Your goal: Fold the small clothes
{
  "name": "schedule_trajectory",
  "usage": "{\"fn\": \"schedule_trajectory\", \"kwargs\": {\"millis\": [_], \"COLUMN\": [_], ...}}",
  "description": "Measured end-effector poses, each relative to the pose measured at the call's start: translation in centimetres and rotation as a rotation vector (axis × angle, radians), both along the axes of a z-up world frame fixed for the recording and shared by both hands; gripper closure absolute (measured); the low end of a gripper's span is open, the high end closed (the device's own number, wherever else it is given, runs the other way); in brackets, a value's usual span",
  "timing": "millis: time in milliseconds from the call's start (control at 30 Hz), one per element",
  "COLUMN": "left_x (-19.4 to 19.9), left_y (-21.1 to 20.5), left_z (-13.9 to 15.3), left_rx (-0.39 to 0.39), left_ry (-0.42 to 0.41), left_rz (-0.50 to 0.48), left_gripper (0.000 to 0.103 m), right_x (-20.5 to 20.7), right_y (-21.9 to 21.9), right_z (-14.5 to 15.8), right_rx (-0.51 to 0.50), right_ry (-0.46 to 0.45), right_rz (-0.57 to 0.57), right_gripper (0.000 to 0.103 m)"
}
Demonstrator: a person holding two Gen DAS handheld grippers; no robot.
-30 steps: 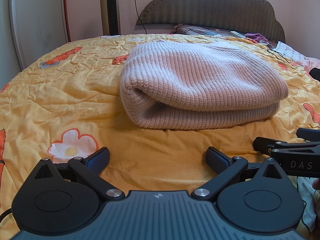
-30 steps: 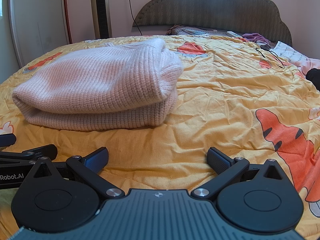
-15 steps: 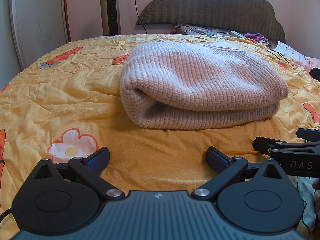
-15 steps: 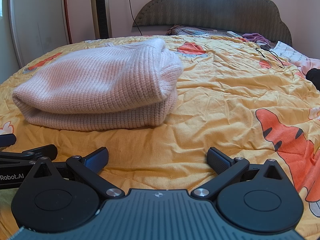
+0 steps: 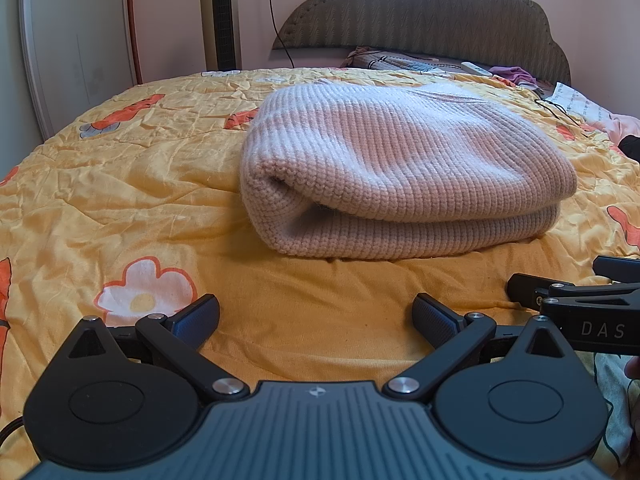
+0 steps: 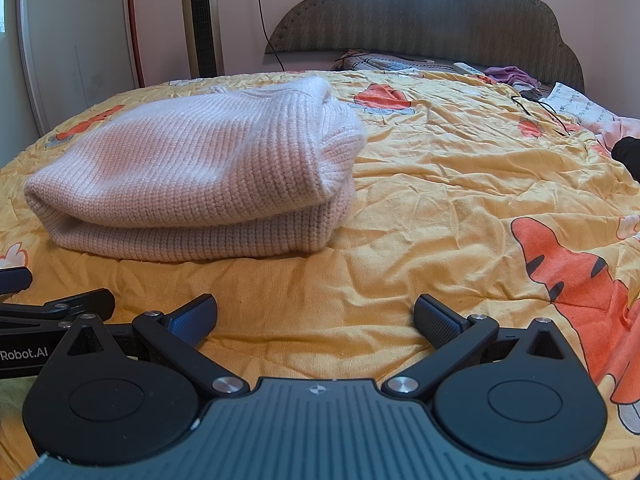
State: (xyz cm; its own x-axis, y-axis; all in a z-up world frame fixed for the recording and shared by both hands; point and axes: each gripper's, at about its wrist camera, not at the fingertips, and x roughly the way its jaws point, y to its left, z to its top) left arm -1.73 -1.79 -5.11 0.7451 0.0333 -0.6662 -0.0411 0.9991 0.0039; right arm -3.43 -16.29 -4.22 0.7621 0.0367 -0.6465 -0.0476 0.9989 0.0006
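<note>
Down at the near edge of the bed, the left gripper [image 5: 316, 312] sits low over the yellow quilt [image 5: 120, 184], fingers spread wide, nothing between them. Right beside it, the right gripper [image 6: 316, 314] is just as wide apart and just as empty; each tool pokes into the corner of the other's view, so they're parked side by side. Both are clear of the cloth, which reads like a pair of tools pulled away from a finished fold.

Just beyond them, toward the middle of the bed, lies the pink knitted sweater [image 5: 400, 176], doubled over into a thick bundle, top layer resting on the bottom one, rounded fold facing the left gripper. It looks done, sitting square and untouched.

Farther off, pillows and a remote lie by the grey headboard [image 6: 432, 12], and a tower fan [image 6: 200, 20] stands against the wall.
</note>
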Motion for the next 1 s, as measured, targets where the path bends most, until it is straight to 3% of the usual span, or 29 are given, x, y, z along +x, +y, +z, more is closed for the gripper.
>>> {"fn": "schedule_trajectory", "kwargs": {"millis": [867, 1000], "left_x": [0.0, -0.4], "left_y": [0.1, 0.3], "left_z": [0.5, 1.0], "left_rx": [0.004, -0.028], "left_ry": [0.039, 0.058], "left_rz": [-0.012, -0.012], "left_gripper": [0.000, 0.000], "right_x": [-0.1, -0.1], "right_y": [0.0, 0.1], "right_z": [0.1, 0.3], "right_rx": [-0.001, -0.008], "right_ry": [0.001, 0.012], "right_rz": [-0.002, -0.001], "right_gripper": [0.000, 0.001]}}
